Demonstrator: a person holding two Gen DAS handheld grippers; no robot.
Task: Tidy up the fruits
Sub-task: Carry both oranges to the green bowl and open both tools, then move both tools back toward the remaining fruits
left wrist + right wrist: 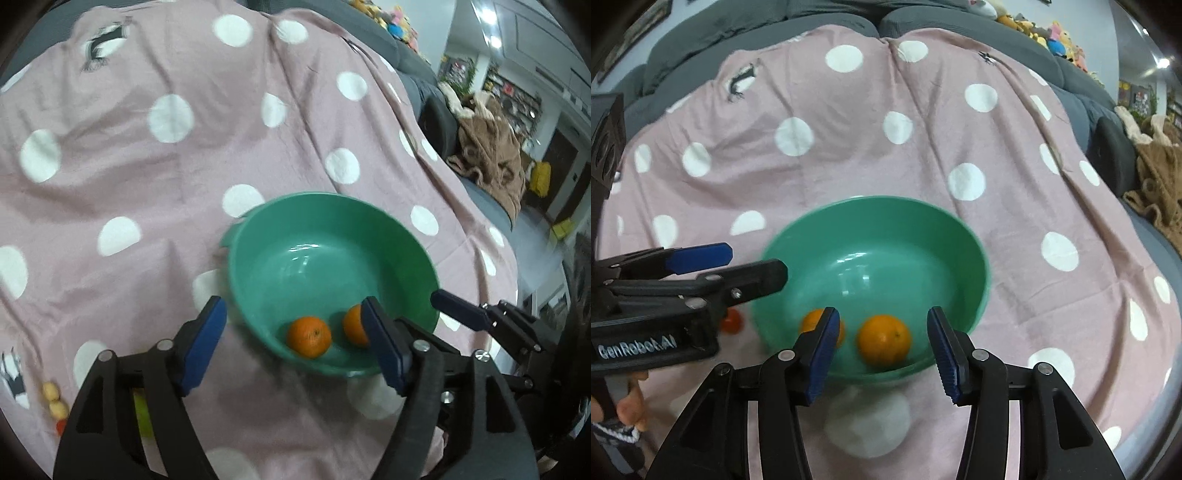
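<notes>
I am hovering both grippers, left gripper and right gripper, with jaws apart and empty over the green bowl, where two oranges are sitting, collected off the dotted blanket.

Two round oranges, one and another, are sitting side by side, apart, low in a glossy green bowl resting upright on the pink polka-dot blanket.
</notes>
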